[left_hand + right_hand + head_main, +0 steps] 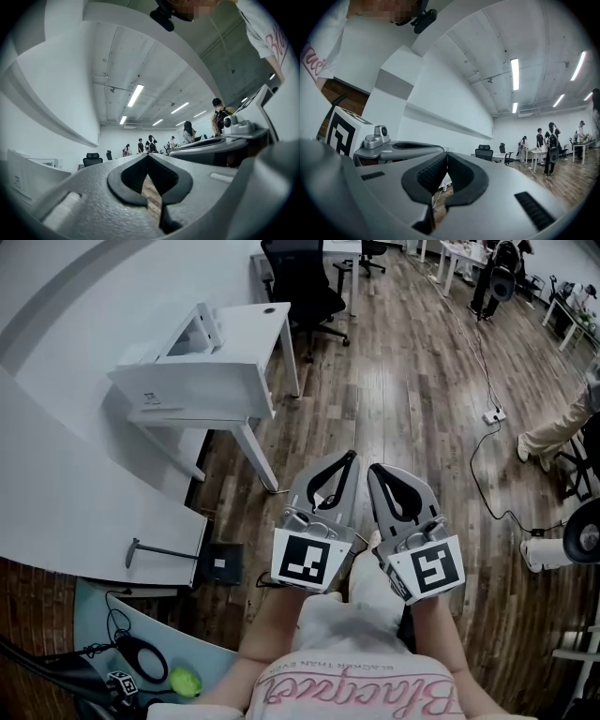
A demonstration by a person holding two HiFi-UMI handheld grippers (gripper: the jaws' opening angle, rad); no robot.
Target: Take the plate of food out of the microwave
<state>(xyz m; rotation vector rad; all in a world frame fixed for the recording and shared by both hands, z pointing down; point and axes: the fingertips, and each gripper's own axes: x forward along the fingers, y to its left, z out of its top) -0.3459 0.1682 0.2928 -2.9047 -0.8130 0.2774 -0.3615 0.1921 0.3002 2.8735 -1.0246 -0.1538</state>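
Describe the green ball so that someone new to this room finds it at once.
Find the white curved counter at the head view's left, then the pale teal surface below it in the bottom left corner. The green ball lies there beside a black cable loop, the only brightly coloured thing among dark gear.

Shirt [361,690], near edge of head view, is carrying pink script, upside down, approx. "Bla…", rest not legible. Tiny caps line beside it is blurring out. Sticker [150,397] on white desk [253,324], far left, is showing print too small to read.
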